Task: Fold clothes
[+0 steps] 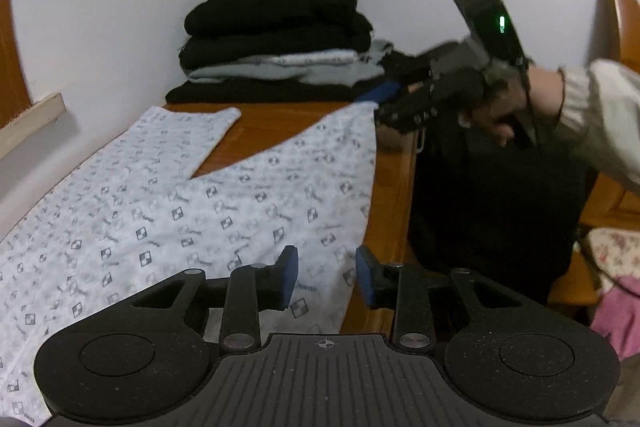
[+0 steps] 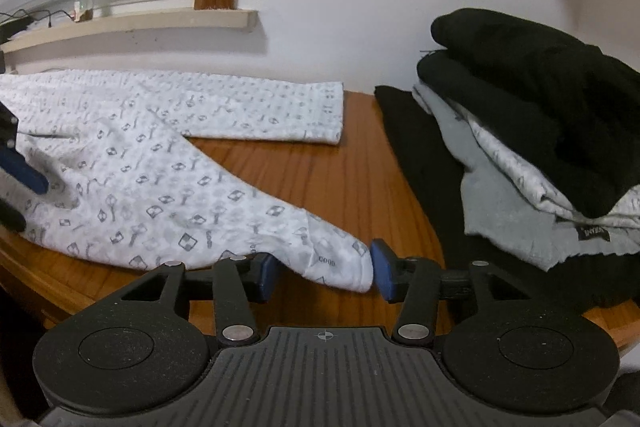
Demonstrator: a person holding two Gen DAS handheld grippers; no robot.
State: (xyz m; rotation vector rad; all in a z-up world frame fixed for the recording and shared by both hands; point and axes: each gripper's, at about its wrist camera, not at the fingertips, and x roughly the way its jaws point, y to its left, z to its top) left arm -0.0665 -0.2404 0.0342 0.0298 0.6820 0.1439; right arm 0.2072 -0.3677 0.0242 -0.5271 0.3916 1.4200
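Two legs of white patterned trousers (image 2: 168, 187) lie splayed flat.

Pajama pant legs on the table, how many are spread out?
2. The far leg lies flat near the wall. The near leg runs to the table's front edge, its cuff between the open blue pads of the right tool.

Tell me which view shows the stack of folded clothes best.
The right wrist view: the stack is near and its black, grey and patterned layers separate clearly. The left wrist view shows it far off at the table's end, smaller.
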